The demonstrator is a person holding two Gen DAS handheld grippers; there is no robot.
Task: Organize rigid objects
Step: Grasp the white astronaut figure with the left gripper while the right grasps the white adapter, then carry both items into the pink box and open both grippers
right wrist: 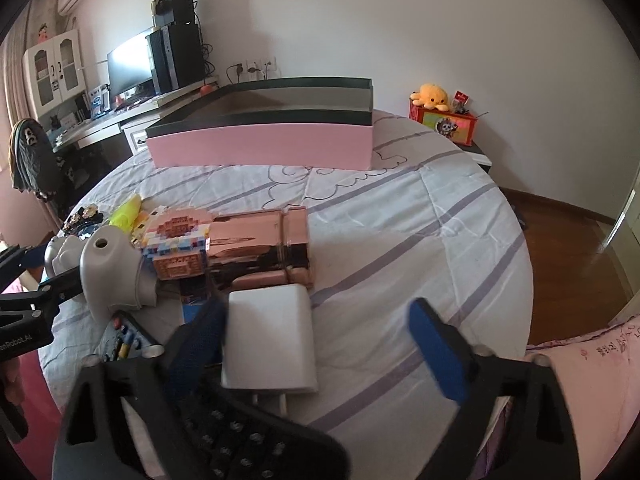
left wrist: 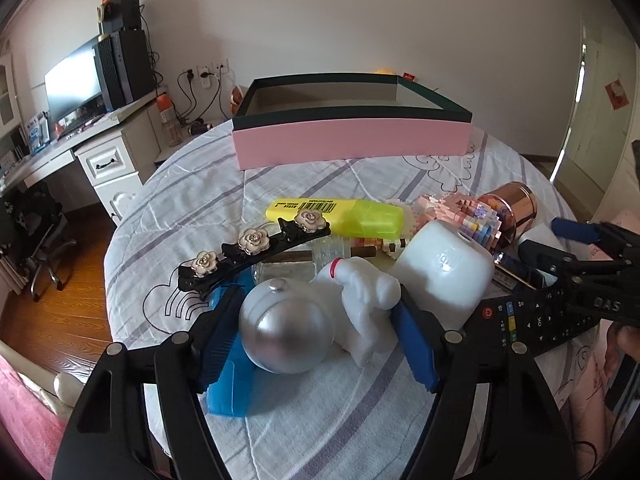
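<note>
A toy astronaut with a silver helmet and white body lies on the striped bedspread. My left gripper stands around it, and both blue pads touch its sides. In the right wrist view a white charger block lies between the fingers of my right gripper. The left pad sits against the charger's edge and the right pad stands well clear of it. A black remote control lies under that gripper's left finger. The open pink box with a dark rim stands at the far side of the bed.
Around the astronaut lie a yellow highlighter, a black hair clip with flowers, a white rounded jar, a pink block model, a rose-gold cylinder and a blue case. A desk with a monitor stands at the left.
</note>
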